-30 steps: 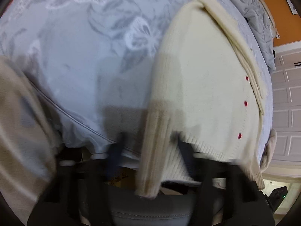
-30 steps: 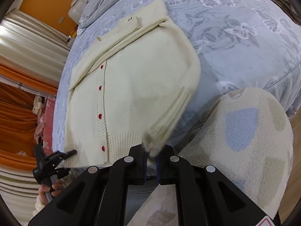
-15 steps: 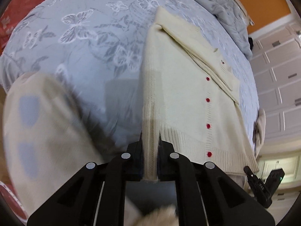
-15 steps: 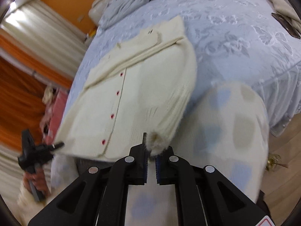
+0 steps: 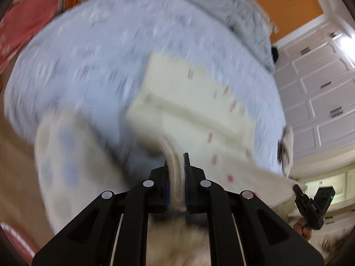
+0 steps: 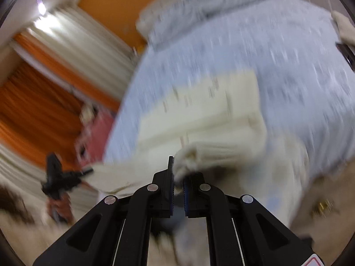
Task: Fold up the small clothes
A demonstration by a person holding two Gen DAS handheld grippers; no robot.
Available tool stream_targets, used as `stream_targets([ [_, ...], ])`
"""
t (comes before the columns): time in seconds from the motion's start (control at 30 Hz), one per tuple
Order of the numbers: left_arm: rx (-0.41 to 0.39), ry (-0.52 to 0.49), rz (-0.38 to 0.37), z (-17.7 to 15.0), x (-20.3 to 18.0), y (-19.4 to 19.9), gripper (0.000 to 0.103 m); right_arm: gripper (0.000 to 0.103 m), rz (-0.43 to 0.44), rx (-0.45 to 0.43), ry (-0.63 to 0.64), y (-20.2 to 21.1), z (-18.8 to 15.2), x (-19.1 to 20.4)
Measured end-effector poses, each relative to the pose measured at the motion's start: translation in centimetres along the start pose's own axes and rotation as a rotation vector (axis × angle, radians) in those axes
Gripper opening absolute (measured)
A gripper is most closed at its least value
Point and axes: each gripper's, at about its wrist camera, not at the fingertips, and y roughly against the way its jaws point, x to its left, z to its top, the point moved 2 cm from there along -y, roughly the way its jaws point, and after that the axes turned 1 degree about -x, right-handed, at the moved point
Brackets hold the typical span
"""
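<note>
On the bed [image 5: 93,51] | you grip the cardigan [image 5: 199,102] hem corners: left gripper [image 5: 176,173] clamped, right gripper [image 6: 177,177] clamped | bottom-up fold underway, not landed.

Blue bed [image 5: 88,51], cream cardigan [image 5: 188,102], grey quilt [image 5: 233,15]

Both views are heavily motion-blurred: the bed [image 5: 88,62] and cream cardigan [image 5: 195,102] smear into streaks, while the black gripper bodies in the foreground stay sharp. Fisheye bending curves the bed's edges, with dark vignetting at the corners. Bright ceiling glare [image 6: 41,8] burns at top left in the right view
</note>
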Motion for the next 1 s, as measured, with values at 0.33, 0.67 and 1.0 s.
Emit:
stream_targets([
  [0.33, -0.042, -0.034, 0.152, 14.4, -2.2, -16.0, 0.009, 0.006, -0.012, -0.109, -0.235, -16.3, 11.5, -8.1],
  [0.67, 0.030, 0.099, 0.256, 17.4, 1.9, -25.9, 0.013, 0.013, -0.095, -0.059, -0.371, -25.0, 12.8, -13.8],
  [1.0, -0.016, 0.103, 0.150, 17.4, 1.4, -24.3, 0.069, 0.067, -0.143, -0.192, -0.224, -21.5, 14.4, -12.3],
])
